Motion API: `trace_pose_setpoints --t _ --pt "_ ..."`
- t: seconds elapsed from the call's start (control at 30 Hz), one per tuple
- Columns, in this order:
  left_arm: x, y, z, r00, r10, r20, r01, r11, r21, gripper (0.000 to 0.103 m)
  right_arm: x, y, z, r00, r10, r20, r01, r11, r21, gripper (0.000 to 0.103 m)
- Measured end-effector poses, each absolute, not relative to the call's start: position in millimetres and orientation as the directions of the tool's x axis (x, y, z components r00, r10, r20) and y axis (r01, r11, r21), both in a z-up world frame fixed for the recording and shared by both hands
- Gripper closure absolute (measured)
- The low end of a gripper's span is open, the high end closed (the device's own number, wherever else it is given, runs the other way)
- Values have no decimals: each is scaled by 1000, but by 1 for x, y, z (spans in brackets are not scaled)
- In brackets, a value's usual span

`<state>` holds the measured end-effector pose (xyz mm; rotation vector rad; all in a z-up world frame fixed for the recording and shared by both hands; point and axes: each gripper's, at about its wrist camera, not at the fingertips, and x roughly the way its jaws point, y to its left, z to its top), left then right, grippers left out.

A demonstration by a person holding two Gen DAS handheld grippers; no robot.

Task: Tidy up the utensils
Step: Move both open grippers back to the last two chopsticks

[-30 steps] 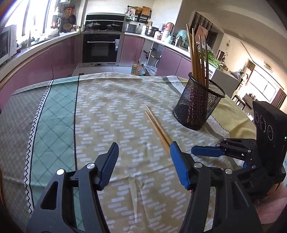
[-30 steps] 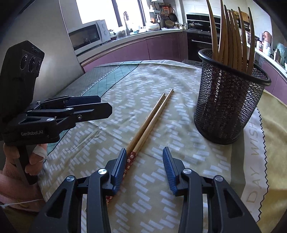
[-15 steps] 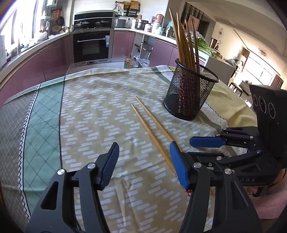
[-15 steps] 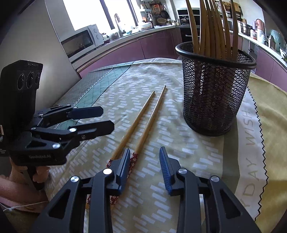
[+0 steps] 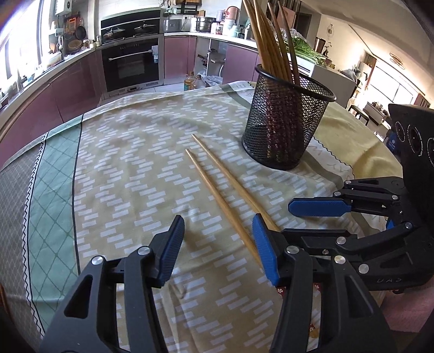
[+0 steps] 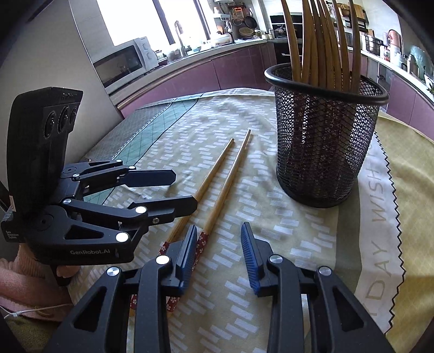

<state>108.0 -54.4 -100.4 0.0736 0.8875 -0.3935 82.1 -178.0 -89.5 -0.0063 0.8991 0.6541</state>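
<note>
kitchen, daylight through windows [image 6: 135, 21]. curved mauve cabinets [image 5: 67, 89], built-in black oven [image 5: 130, 63], microwave [image 6: 122, 61] on counter. patterned cloth [image 5: 130, 168] covers the surface.

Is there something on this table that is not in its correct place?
Yes. Two chopsticks lie loose on the tablecloth, beside the mesh holder, while the others stand upright inside it.

I hold my left gripper [image 5: 218, 245] low over the tabletop, tilted downward, jaws parted and just closing a little, nothing pinched. My right gripper [image 6: 218, 254] sits close beside it, angled down, jaws narrower, apart, gripping nothing.
</note>
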Motion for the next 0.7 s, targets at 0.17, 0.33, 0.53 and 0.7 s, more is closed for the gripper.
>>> trace_pose_setpoints --t 0.17,0.33,0.53,0.7 --pt "109 -56 -104 563 -292 -774 363 928 -86 56 82 -179 -89 443 524 -727 -530 808 259 72" --pt "114 -55 -105 567 -274 -777 359 931 -66 66 83 -177 -88 450 514 -730 -528 812 247 72" --pt "126 -47 -104 558 -273 -783 350 934 -76 76 92 -168 -87 461 494 -737 -528 820 220 72" --pt "136 -45 -104 554 -273 -786 343 936 -83 76 108 -156 -86 469 476 -744 -526 827 198 72"
